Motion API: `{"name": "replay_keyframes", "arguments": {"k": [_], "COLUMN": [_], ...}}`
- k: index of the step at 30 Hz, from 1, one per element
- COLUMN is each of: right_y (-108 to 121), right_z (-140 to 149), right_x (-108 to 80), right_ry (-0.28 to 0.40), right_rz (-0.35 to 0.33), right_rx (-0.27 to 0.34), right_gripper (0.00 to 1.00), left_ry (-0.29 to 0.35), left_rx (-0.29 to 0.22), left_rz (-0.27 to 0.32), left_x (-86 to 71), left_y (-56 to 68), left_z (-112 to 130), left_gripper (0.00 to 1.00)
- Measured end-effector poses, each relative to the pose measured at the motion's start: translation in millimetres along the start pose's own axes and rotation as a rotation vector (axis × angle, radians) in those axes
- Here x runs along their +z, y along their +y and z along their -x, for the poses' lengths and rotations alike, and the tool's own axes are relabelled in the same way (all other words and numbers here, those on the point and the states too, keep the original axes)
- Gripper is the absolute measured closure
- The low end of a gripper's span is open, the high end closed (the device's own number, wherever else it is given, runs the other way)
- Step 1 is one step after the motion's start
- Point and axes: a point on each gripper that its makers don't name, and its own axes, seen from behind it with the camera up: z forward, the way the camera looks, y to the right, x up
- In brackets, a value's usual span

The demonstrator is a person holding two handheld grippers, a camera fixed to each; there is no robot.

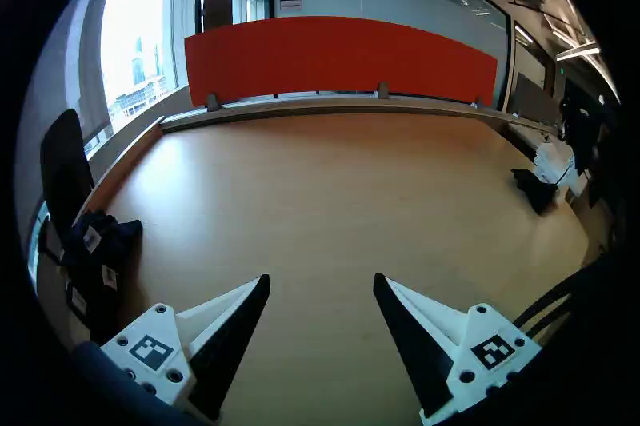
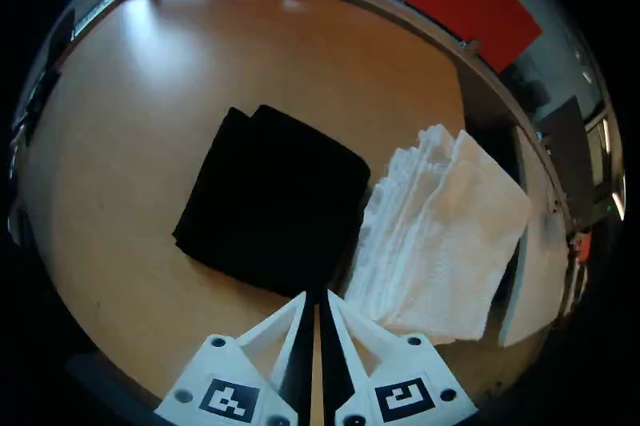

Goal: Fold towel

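Both tools empty, towels lying ahead of my right one

In the left gripper view, my left gripper [image 1: 320, 277] was spread wide and held nothing, with bare table [image 1: 336, 186] ahead, probably ready to take a corner. In the right gripper view, my right gripper [image 2: 317, 295] was closed to a sliver and held nothing. The folded black towel [image 2: 272, 198] lay just beyond its tips, touching the white towels [image 2: 448, 250] ahead-right.

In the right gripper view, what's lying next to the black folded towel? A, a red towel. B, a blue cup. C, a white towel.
C: a white folded towel lies right beside the black towel on the wooden table.
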Motion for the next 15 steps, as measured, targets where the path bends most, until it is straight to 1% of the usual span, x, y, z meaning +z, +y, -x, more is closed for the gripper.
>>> {"name": "replay_keyframes", "arguments": {"k": [10, 15], "right_y": [-0.2, -0.1], "right_z": [1.4, 2.9], "right_x": [1.0, 1.4], "right_ry": [-0.001, -0.002], "right_rz": [0.007, 0.012], "right_rx": [0.005, 0.004], "right_gripper": [0.96, 0.93], "left_ry": [-0.001, -0.002], "left_rx": [0.001, 0.003], "left_rz": [0.000, -0.001], "left_x": [-0.1, 0.5], "left_y": [0.3, 0.1], "left_z": [0.5, 0.3], "left_gripper": [0.04, 0.04]}}
